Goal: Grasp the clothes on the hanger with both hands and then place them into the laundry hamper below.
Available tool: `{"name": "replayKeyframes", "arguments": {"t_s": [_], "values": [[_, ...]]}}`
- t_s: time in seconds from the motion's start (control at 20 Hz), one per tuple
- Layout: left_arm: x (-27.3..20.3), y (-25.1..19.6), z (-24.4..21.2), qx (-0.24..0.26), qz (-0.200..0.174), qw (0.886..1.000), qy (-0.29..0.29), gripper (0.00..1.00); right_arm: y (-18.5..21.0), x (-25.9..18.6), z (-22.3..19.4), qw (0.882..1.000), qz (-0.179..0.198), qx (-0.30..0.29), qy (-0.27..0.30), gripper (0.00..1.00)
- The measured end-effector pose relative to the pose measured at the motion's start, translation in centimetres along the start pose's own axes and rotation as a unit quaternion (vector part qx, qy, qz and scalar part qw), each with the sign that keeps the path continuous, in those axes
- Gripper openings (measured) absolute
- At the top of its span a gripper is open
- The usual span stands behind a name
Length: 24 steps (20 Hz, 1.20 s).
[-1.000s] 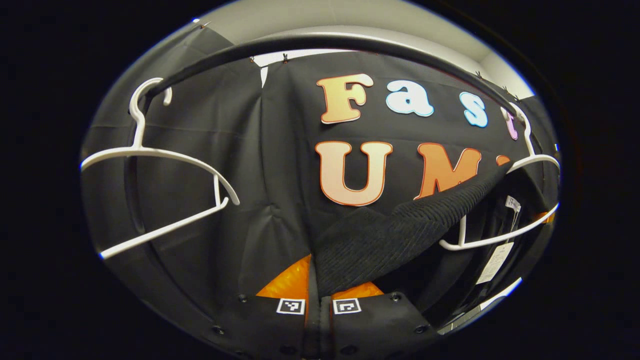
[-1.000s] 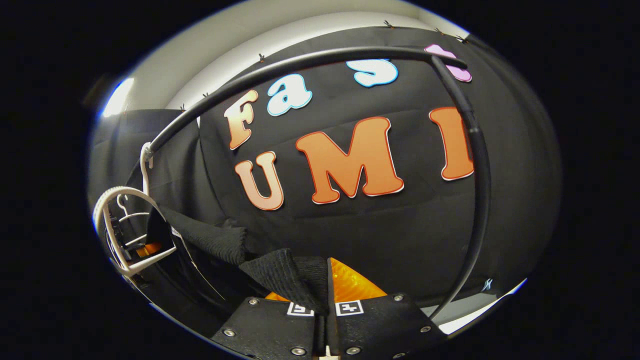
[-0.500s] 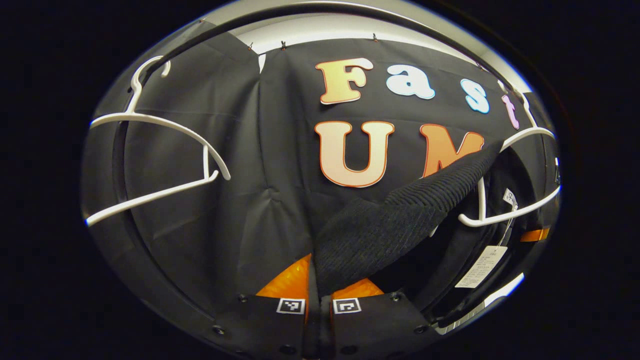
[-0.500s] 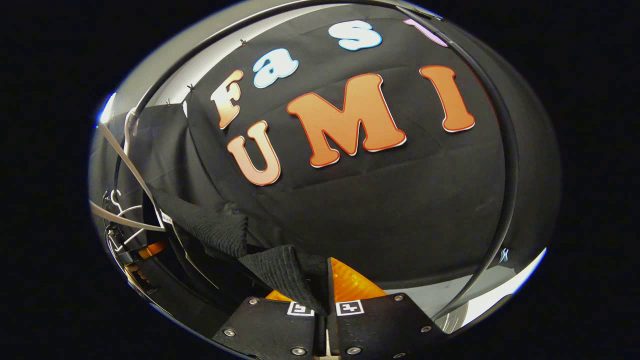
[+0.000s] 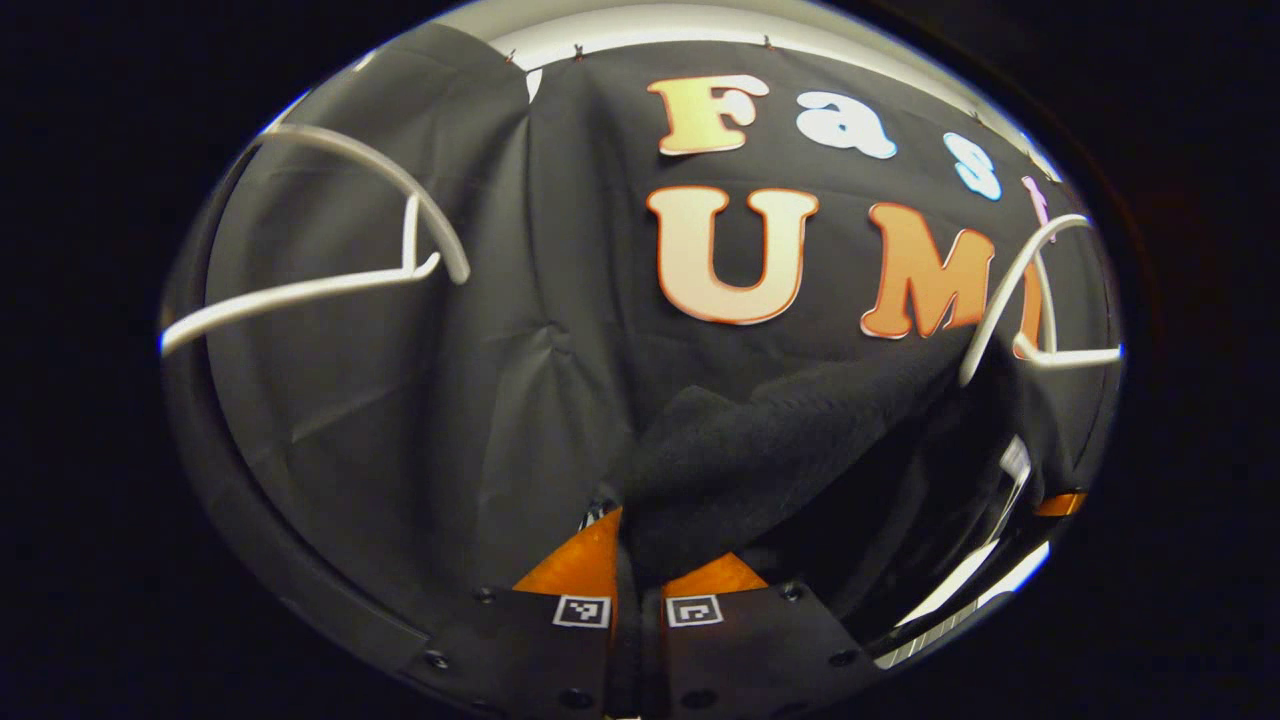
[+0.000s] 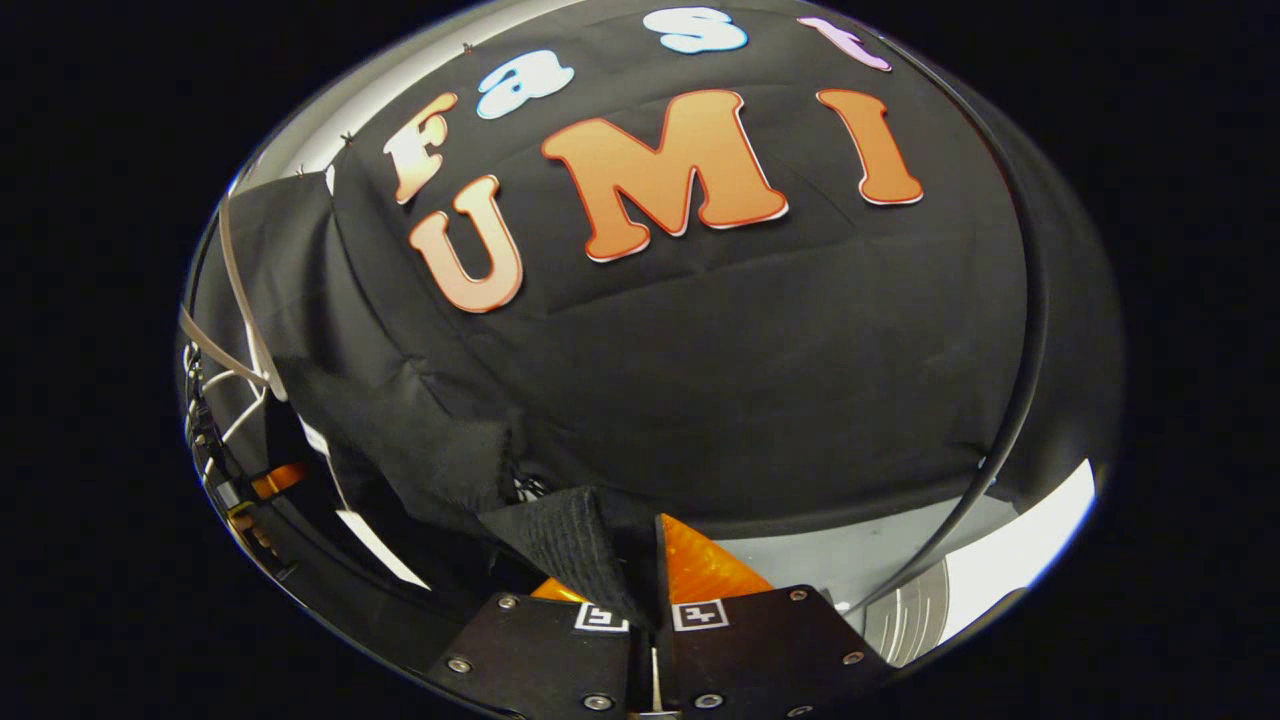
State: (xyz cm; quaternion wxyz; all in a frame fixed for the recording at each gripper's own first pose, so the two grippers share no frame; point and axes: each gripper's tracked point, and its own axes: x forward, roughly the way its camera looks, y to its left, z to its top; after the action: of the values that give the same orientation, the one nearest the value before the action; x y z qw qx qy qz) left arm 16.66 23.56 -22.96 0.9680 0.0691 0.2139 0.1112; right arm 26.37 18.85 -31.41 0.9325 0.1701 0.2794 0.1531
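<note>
In the left gripper view, an empty white hanger (image 5: 330, 250) hangs at the upper left, and the left gripper (image 5: 640, 590) has its fingers closed tight on a fold of the black garment (image 5: 760, 450), which rises from the fingertips toward a second white hanger (image 5: 1010, 290) at the right edge. That hanger's near arm stands bare above the cloth, so the garment appears to be off it or nearly so. In the right gripper view, the same hanger (image 6: 240, 310) shows at the far left, the garment (image 6: 400, 430) sags below it, and the right gripper (image 6: 645, 590) pinches another edge of the cloth between its closed fingers. By this judgement the two-handed grasp is done and the pull-off is nearly finished; lowering the garment into the hamper remains. Compared with half a second ago, the rail has slid out of the top of both views, the hangers sit higher, and the cloth hangs slacker.
</note>
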Motion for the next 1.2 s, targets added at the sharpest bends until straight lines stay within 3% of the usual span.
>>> {"name": "replayKeyframes", "arguments": {"t_s": [0.2, 0.4, 0.6, 1.2], "values": [[0.2, -1.3, -4.7, 0.033, -0.032, 0.998, 0.043, 0.06, -0.6, 1.1, -4.1, 0.999, -0.024, 0.019, 0.025, 0.09], [2.0, -5.5, -8.9, 0.054, -0.075, 0.993, 0.073, 0.07, 0.1, 1.5, -7.9, 0.998, -0.034, 0.025, 0.044, 0.09], [1.6, -8.0, -13.0, 0.054, -0.108, 0.986, 0.115, 0.06, 0.9, 1.8, -11.3, 0.997, -0.041, 0.031, 0.062, 0.09], [0.2, -18.9, -26.0, 0.072, -0.208, 0.946, 0.239, 0.06, -0.5, 1.2, -21.6, 0.986, -0.083, 0.082, 0.12, 0.09]]}}
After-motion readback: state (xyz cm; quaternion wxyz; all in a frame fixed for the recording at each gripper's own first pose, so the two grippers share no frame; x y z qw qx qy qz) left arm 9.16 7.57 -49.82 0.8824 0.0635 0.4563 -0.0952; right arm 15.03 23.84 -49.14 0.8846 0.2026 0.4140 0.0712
